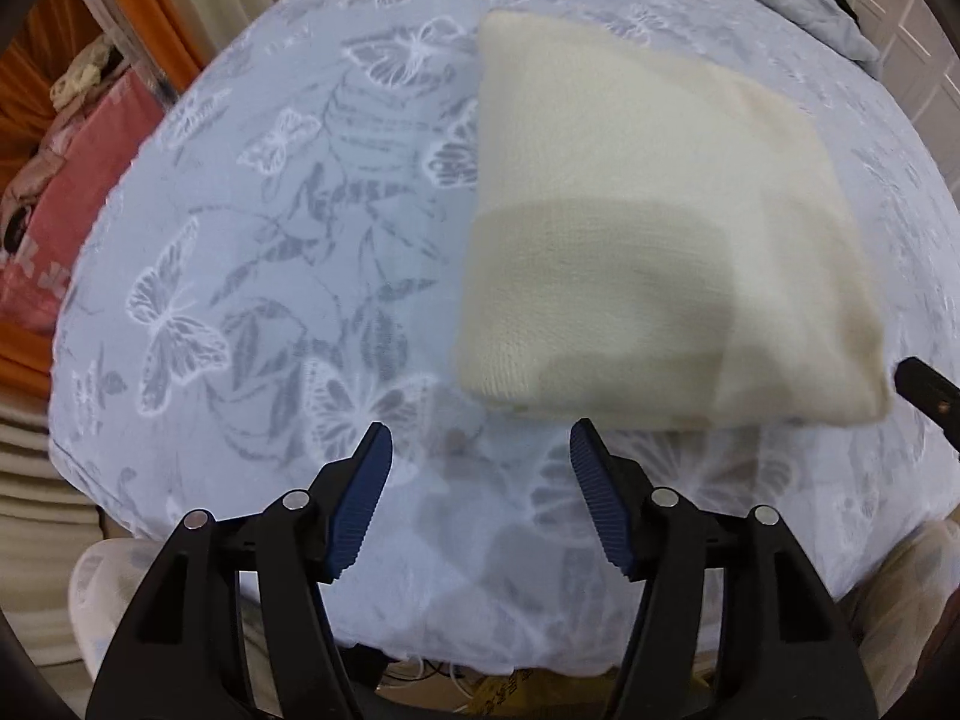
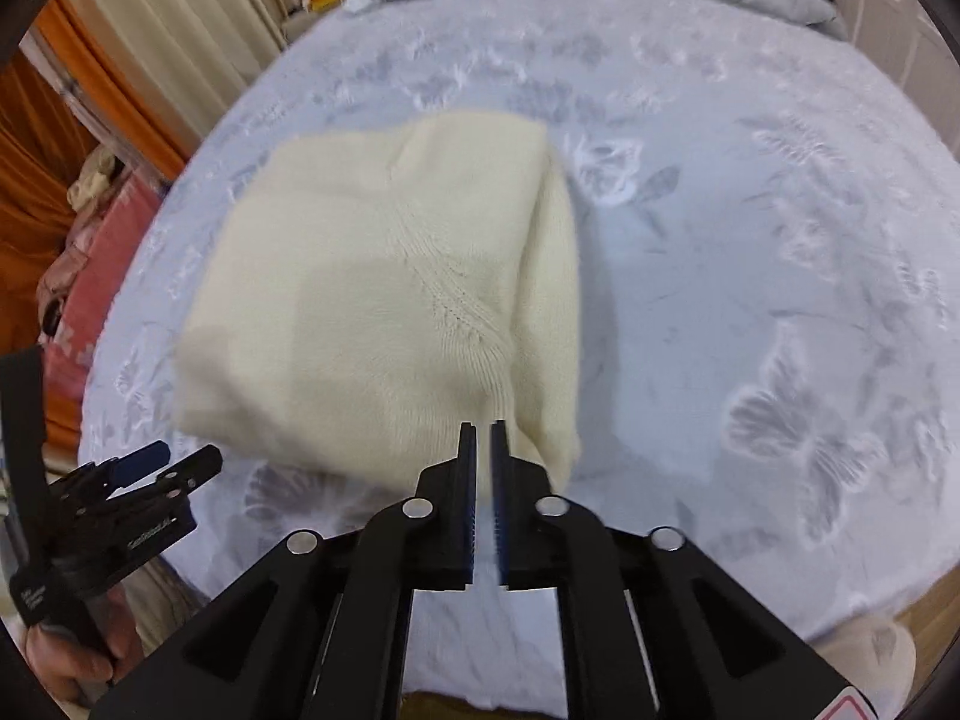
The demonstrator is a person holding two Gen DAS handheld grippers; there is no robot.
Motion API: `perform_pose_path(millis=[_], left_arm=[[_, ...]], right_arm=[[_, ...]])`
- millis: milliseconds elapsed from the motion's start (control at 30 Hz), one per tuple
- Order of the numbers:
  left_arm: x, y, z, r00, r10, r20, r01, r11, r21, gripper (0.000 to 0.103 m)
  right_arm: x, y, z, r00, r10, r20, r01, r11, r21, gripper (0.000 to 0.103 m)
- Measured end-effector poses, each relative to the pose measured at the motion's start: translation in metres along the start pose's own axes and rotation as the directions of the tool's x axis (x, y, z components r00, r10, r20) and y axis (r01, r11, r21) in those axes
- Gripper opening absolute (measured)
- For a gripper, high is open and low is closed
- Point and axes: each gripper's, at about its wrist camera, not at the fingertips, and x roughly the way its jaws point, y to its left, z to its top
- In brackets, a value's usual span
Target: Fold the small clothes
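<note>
Cream knit garment [image 2: 372, 300] on bed [image 2: 750, 240]: soft, light, floppy; grab near corner. Left gripper [image 1: 480, 444] jaws apart, empty; right gripper [image 2: 483, 438] nearly together, grip unclear

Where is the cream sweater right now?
The cream sweater lies folded on the butterfly bedspread, just beyond the right tool and right of the open left tool.

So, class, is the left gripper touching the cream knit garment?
Cannot tell. In the left wrist view, the left gripper is open. One pad tip meets the cream knit garment edge, with no clear gap or contact.
</note>
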Motion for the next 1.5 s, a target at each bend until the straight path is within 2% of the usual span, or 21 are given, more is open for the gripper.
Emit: perform_pose_path(millis=[133,233,367,467,567,633,700,733,767,800,833,900,967,1033,1067,1100,1167,1300,1333,1400,1500], left_arm=[[-0.026,-0.01,-0.009,0.999,0.006,0.046,-0.007,1.0,0.024,0.06],[-0.037,-0.016,-0.014,0.998,0.003,0.065,-0.005,0.999,0.034,0.062],[-0.045,-0.023,-0.015,0.997,0.007,0.082,-0.011,0.999,0.049,0.069],[-0.046,-0.015,-0.001,0.996,-0.027,0.088,0.027,1.0,0.008,0.072],[-0.045,-0.005,0.021,0.991,-0.093,0.098,0.1,0.993,-0.068,0.081],[-0.038,-0.004,0.038,0.991,-0.083,0.105,0.092,0.992,-0.088,0.082],[-0.025,-0.007,0.05,0.994,-0.062,0.089,0.069,0.994,-0.079,0.082],[-0.015,-0.009,0.055,0.996,-0.049,0.074,0.055,0.996,-0.071,0.082],[-0.006,-0.011,0.058,0.997,-0.038,0.06,0.042,0.997,-0.062,0.083],[0.001,-0.012,0.06,0.998,-0.034,0.052,0.037,0.998,-0.051,0.083],[0.007,-0.014,0.062,0.998,-0.036,0.048,0.038,0.998,-0.041,0.083],[0.008,-0.016,0.063,0.998,-0.034,0.061,0.036,0.999,-0.029,0.086],[0.009,-0.017,0.065,0.997,-0.025,0.071,0.026,1.0,-0.002,0.089],[0.013,-0.016,0.066,0.996,-0.044,0.072,0.044,0.999,0.008,0.093],[0.017,-0.017,0.065,0.996,-0.06,0.059,0.06,0.998,0.008,0.093],[0.021,-0.019,0.064,0.997,-0.067,0.047,0.067,0.998,0.009,0.093],[0.023,-0.02,0.063,0.997,-0.059,0.052,0.059,0.998,0.016,0.093],[0.022,-0.016,0.062,0.996,-0.072,0.056,0.072,0.997,0.012,0.093],[0.023,-0.015,0.062,0.995,-0.082,0.051,0.082,0.997,0.004,0.093],[0.024,-0.015,0.062,0.995,-0.081,0.051,0.081,0.997,-0.005,0.094],[0.023,-0.018,0.061,0.997,-0.062,0.049,0.062,0.998,0.0,0.094]], right_arm=[[-0.019,-0.012,-0.016,1.0,-0.008,0.027,0.006,0.997,0.076,0.009],[-0.023,-0.016,-0.028,0.999,-0.005,0.032,0.002,0.996,0.084,0.01],[-0.02,-0.02,-0.02,0.999,0.019,0.035,-0.023,0.994,0.106,0.012],[-0.012,-0.024,-0.002,0.999,0.035,0.036,-0.039,0.992,0.123,0.028],[0.001,-0.024,0.028,0.996,0.07,0.048,-0.077,0.986,0.15,0.05],[0.016,-0.022,0.045,0.995,0.09,0.034,-0.095,0.983,0.157,0.064],[0.043,-0.019,0.058,0.994,0.112,-0.015,-0.108,0.979,0.172,0.067],[0.062,-0.017,0.062,0.989,0.138,-0.058,-0.125,0.974,0.191,0.067],[0.072,-0.015,0.063,0.984,0.16,-0.083,-0.142,0.971,0.193,0.06],[0.078,-0.009,0.065,0.98,0.172,-0.098,-0.154,0.973,0.173,0.019],[0.073,-0.003,0.069,0.983,0.163,-0.079,-0.151,0.979,0.139,0.016],[0.047,0.011,0.078,0.99,0.141,0.027,-0.143,0.988,0.063,0.013],[0.034,0.008,0.081,0.987,0.13,0.09,-0.135,0.989,0.054,0.012],[0.061,-0.004,0.077,0.996,0.083,0.013,-0.084,0.993,0.084,0.011],[0.088,-0.01,0.07,0.993,0.089,-0.072,-0.082,0.992,0.094,0.013],[0.092,-0.012,0.065,0.992,0.111,-0.059,-0.105,0.989,0.103,0.017],[0.079,-0.011,0.068,0.992,0.119,-0.048,-0.112,0.986,0.121,0.019],[0.036,-0.011,0.061,0.991,0.108,0.078,-0.117,0.985,0.125,0.019],[0.038,-0.01,0.056,0.995,0.077,0.069,-0.084,0.991,0.102,0.019],[0.065,-0.009,0.052,1.0,0.012,-0.025,-0.011,0.999,0.045,0.019],[0.058,-0.01,0.053,1.0,0.011,-0.009,-0.011,0.999,0.048,0.019]])
